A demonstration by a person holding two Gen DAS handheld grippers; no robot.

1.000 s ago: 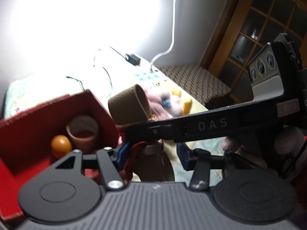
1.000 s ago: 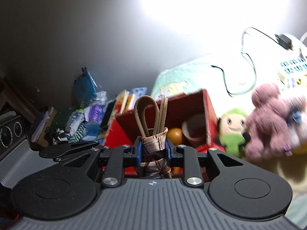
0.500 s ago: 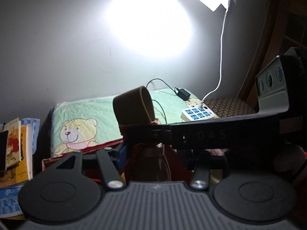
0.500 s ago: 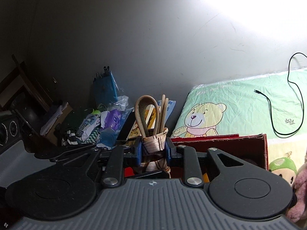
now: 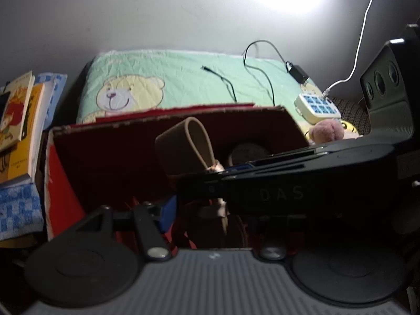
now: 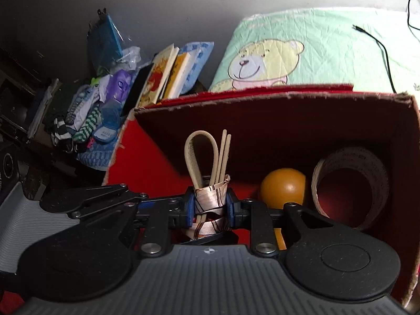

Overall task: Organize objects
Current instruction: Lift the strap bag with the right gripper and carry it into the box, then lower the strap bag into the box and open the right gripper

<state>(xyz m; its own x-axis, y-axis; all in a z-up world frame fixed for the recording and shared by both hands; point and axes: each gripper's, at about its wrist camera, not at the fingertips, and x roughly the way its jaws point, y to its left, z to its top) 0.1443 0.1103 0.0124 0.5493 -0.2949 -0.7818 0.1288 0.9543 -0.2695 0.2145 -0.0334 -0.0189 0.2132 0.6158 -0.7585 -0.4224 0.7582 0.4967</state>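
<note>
My right gripper (image 6: 209, 206) is shut on a tan strap bundle (image 6: 208, 194) with a looped strap and a plaid wrap, held over the open red cardboard box (image 6: 262, 97). An orange ball (image 6: 283, 187) and a tape roll (image 6: 351, 178) lie inside the box. In the left wrist view the strap loop (image 5: 187, 147) stands above my left gripper (image 5: 210, 210), whose blue pad (image 5: 168, 208) sits beside the bundle. The right gripper's black body (image 5: 302, 183) crosses in front and hides the left gripper's right finger. The box (image 5: 65, 191) is just ahead.
A green teddy-bear pillow (image 6: 302, 52) lies behind the box with a black cable (image 5: 257, 71). Books (image 6: 168, 76) and clothes (image 6: 86, 120) are piled at left. A white power strip (image 5: 316, 105) and a pink plush toy (image 5: 326, 130) sit at right.
Both grippers tilted up toward the wall, then came back down with the bundle; it is now lower over the box, close to the ball and tape roll.
</note>
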